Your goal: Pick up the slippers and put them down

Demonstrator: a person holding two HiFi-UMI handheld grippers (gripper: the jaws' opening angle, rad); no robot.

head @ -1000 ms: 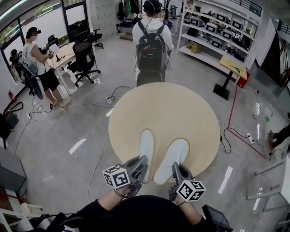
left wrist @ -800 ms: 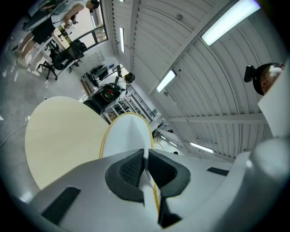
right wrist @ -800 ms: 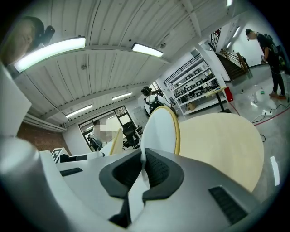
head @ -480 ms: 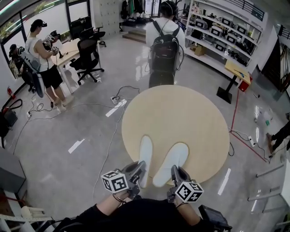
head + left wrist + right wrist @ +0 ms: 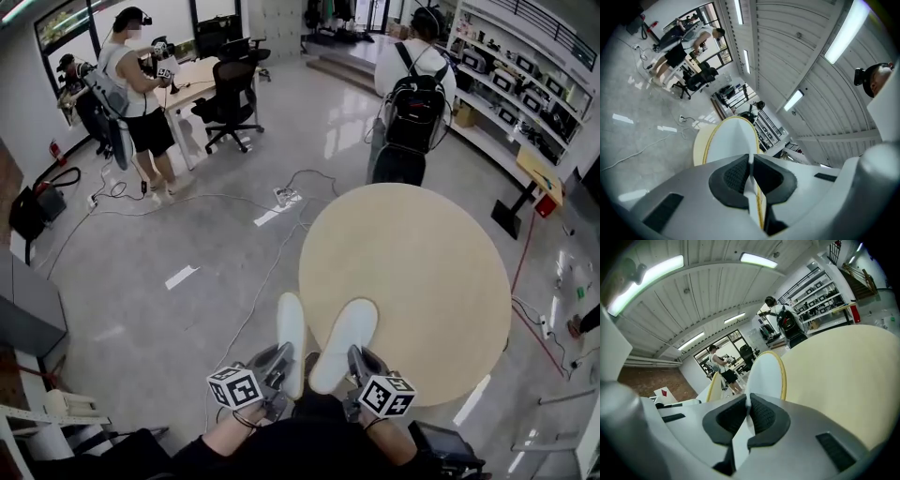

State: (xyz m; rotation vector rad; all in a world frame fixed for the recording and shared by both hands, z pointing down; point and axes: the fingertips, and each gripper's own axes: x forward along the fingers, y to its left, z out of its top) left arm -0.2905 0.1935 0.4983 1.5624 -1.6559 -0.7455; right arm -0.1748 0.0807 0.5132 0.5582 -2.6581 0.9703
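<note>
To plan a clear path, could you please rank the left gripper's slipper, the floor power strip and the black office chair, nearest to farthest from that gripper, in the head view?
1. Slipper: clamped in the left gripper's jaws.
2. Power strip: on the floor ahead.
3. Black office chair: farthest, by the desk.

White slippers (image 5: pixel 343 339), yellow edging; beige table (image 5: pixel 422 272).

white slippers (image 5: pixel 343 339) side by side, held up
</note>
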